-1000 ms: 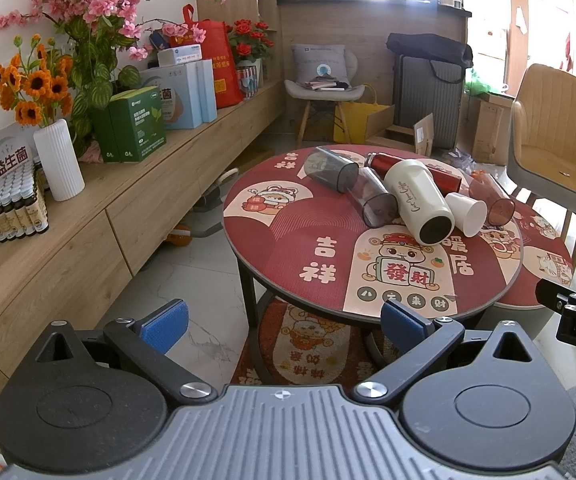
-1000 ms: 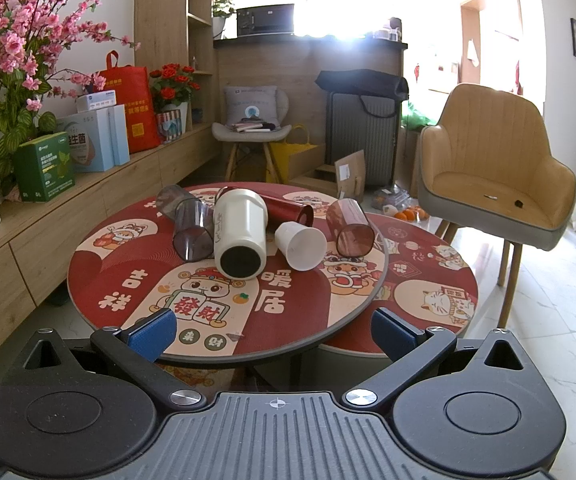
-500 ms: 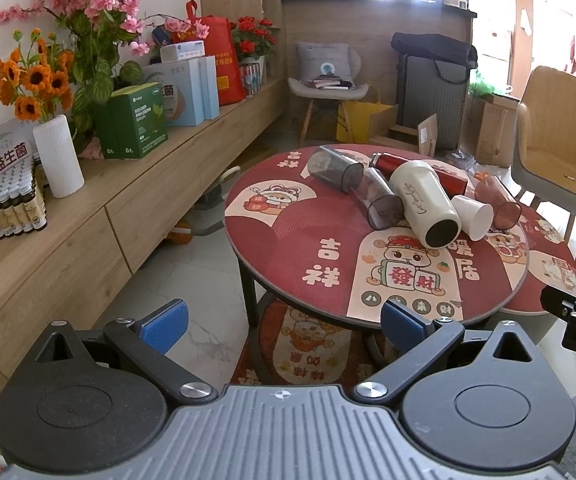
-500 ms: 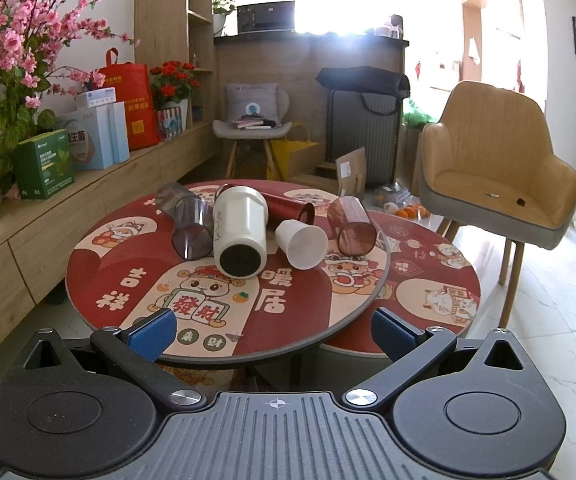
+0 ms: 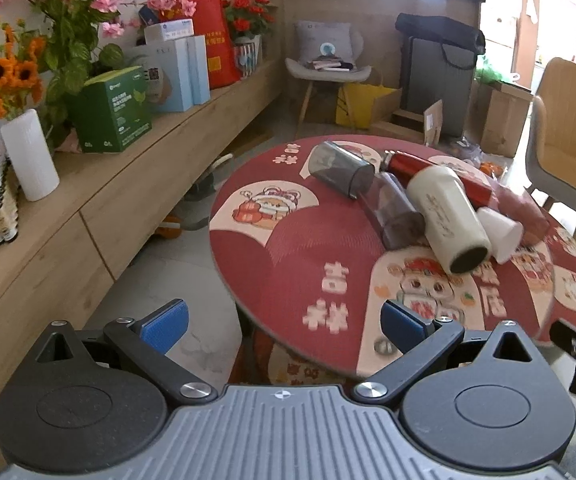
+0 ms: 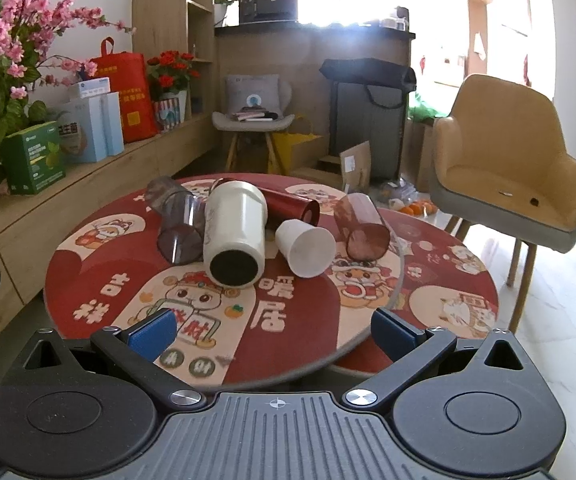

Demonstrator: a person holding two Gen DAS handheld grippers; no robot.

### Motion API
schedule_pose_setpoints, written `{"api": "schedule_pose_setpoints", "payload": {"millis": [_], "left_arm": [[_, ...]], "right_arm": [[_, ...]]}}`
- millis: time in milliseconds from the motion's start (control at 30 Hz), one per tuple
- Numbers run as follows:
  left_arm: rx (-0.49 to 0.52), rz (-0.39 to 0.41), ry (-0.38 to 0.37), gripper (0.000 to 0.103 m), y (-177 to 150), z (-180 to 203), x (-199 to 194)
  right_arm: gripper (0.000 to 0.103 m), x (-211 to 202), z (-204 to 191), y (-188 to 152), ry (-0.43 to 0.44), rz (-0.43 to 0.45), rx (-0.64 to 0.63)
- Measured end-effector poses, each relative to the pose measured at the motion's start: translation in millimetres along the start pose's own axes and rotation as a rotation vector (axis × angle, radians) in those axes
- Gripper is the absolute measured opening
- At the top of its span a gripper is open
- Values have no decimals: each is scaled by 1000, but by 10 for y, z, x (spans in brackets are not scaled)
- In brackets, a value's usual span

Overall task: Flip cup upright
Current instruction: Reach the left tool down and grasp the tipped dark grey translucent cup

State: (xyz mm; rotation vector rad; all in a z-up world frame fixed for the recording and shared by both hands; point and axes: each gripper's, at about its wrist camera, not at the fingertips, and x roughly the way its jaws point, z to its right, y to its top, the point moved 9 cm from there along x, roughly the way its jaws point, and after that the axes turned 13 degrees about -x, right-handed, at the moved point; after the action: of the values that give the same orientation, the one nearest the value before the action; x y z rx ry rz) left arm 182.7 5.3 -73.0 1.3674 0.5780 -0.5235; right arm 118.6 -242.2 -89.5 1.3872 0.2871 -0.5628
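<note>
Cream tumbler (image 6: 235,236): smooth cylinder, lying on its side mid-table, dark mouth facing the camera.
White cup (image 6: 305,247): small, tapered, tipped over just beside it.
Round table (image 6: 88,264): red printed mat.
Left gripper (image 5: 284,326): spread wide, holding nothing.
Right gripper (image 6: 274,334): spread wide, holding nothing.

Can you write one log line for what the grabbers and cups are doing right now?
left gripper: open, empty | right gripper: open, empty | cups: lying sideways on table | none gripped
</note>
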Motion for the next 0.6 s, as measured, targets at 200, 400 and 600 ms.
{"api": "schedule_pose_setpoints", "payload": {"millis": [200, 400, 600], "left_arm": [[-11, -8, -12, 103, 372, 198, 456], [-76, -62, -11, 102, 852, 420, 1109], [-87, -69, 15, 93, 1336, 745, 1845]], "right_arm": [[103, 478, 115, 145, -4, 7, 7], [103, 882, 257, 323, -6, 49, 11], [103, 1100, 441, 160, -3, 26, 47]]}}
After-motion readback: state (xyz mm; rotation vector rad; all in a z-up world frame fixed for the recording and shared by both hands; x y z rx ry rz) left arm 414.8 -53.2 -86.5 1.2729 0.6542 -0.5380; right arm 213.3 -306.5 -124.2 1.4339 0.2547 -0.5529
